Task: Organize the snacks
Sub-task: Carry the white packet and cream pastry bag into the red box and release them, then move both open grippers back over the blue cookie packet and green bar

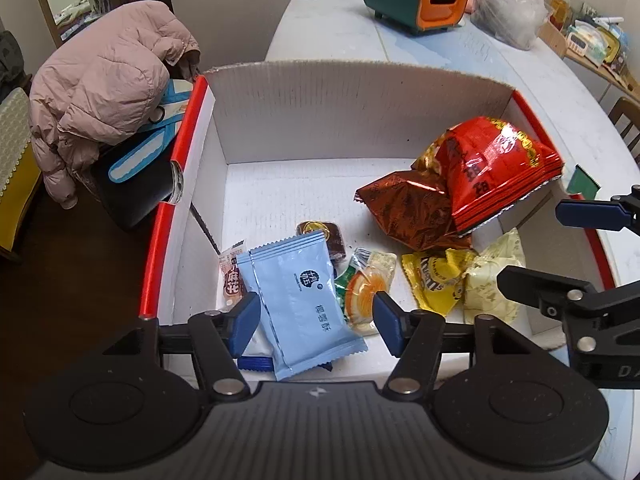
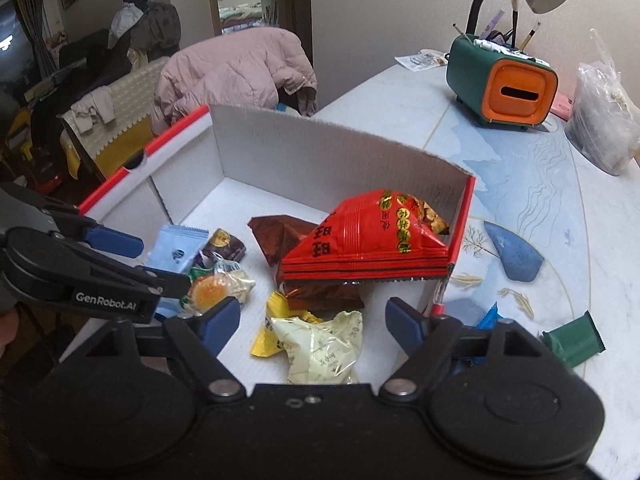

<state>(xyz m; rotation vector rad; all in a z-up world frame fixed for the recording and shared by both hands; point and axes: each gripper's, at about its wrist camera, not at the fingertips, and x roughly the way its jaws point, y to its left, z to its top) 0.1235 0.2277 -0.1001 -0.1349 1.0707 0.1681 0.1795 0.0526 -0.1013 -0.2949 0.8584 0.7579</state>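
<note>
Blue packet [image 1: 304,300] loose between released left fingers [image 1: 246,322], pale wrapper [image 2: 320,346] between released right fingers [image 2: 406,326]

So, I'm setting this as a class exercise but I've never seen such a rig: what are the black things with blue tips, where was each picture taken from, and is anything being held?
They are hand-held grippers, one in each of a person's hands, each carrying a camera that looks along its fingers. One picture is from the left gripper, the other from the right gripper. Both point down into a white cardboard box on a table. Inside lie snacks: a light blue packet, a red bag, a pale yellow packet. A green packet lies outside. Both grippers are open; neither holds anything.
</note>
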